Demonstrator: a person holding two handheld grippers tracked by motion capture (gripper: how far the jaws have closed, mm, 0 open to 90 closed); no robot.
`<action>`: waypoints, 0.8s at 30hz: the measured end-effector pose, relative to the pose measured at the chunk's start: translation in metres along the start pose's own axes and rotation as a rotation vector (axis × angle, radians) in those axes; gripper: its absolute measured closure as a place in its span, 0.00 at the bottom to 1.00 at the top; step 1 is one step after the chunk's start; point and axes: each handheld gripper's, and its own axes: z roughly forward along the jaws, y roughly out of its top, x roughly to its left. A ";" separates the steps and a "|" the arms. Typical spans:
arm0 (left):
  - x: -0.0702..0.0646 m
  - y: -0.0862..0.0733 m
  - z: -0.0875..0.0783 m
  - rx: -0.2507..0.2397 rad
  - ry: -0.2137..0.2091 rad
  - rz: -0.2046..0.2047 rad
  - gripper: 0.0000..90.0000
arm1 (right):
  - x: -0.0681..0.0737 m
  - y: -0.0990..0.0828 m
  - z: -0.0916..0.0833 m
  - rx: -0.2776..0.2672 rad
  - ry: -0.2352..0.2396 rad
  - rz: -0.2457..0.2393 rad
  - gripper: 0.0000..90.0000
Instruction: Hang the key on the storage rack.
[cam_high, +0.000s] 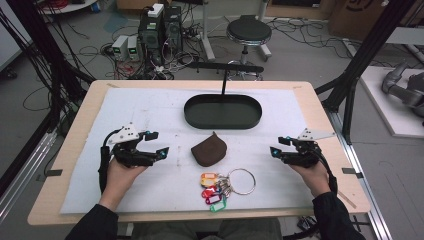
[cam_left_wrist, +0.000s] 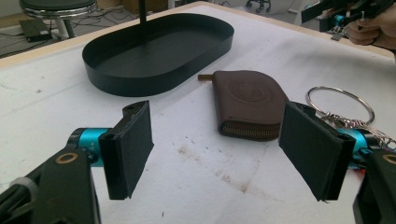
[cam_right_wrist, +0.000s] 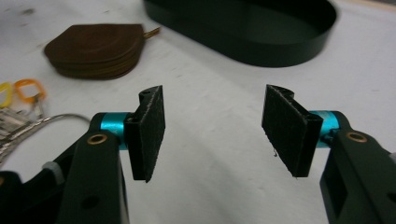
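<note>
Brown leather, zipped along one edge, the small pouch (cam_high: 209, 150) lies flat at the centre of the white mat (cam_high: 150, 115) that covers your tabletop (cam_high: 75, 150), with the black oval metal tray (cam_high: 222, 111) just past it at twelve o'clock and the steel key ring with its coloured plastic tags (cam_high: 225, 186) near it at five o'clock. Your left hand-held gripper (cam_high: 156, 142) sits at nine o'clock of the pouch and your right hand-held gripper (cam_high: 279, 146) at three o'clock, both low over the mat and aimed inward, which reads as a ready stance for either to reach the pouch or the keys. Left jaws stand wide apart with nothing between them; right jaws are also apart and empty, set somewhat narrower. Bare mat lies between each gripper and the pouch, so both approaches look free. Watch the tray's raised wall and its upright black post (cam_high: 224, 80) beyond the pouch, and the ring close at its lower right.
</note>
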 end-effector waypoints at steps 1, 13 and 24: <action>0.000 0.000 0.000 0.000 0.000 0.000 0.29 | 0.002 0.000 0.002 0.014 0.024 -0.011 0.50; -0.003 0.001 0.006 0.020 -0.006 0.014 0.29 | 0.033 0.002 0.035 0.125 0.204 -0.056 0.68; -0.003 0.001 0.008 0.024 -0.004 0.010 0.29 | 0.049 -0.002 0.046 0.204 0.261 -0.093 0.73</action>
